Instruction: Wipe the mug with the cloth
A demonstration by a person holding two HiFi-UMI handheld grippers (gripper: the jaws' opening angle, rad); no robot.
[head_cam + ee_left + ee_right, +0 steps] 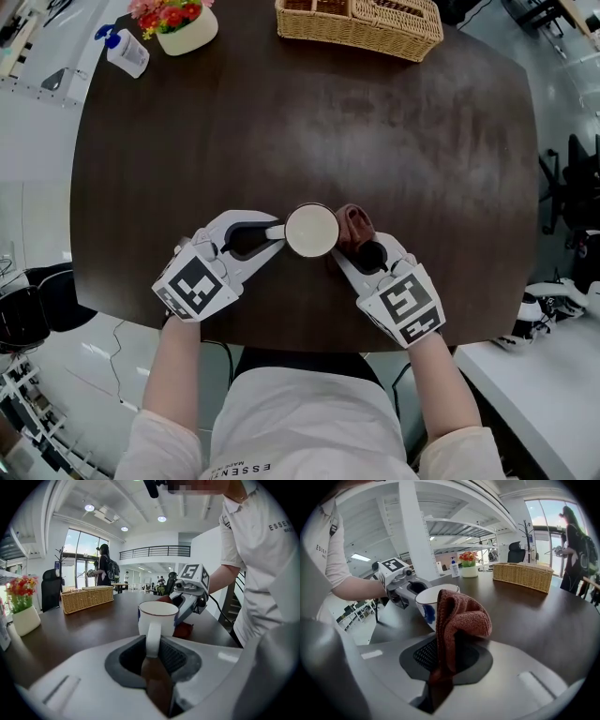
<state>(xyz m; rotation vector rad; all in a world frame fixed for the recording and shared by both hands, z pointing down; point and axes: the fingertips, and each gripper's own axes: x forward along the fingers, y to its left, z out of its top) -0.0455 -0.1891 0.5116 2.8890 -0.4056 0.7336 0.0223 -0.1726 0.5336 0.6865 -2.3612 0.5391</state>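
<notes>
A white mug (312, 230) with a thin dark rim stands on the dark round table (309, 122) near its front edge. My left gripper (272, 234) is shut on the mug's handle (153, 638) from the left. My right gripper (354, 246) is shut on a reddish-brown knitted cloth (354, 225), which presses against the mug's right side. In the right gripper view the cloth (457, 620) bulges up between the jaws and covers part of the mug (429, 603), whose blue mark shows beside it.
A wicker basket (361, 23) sits at the table's far edge. A white pot with red flowers (183, 23) and a pump bottle (127, 49) stand at the far left. Office chairs (572, 202) are to the right of the table.
</notes>
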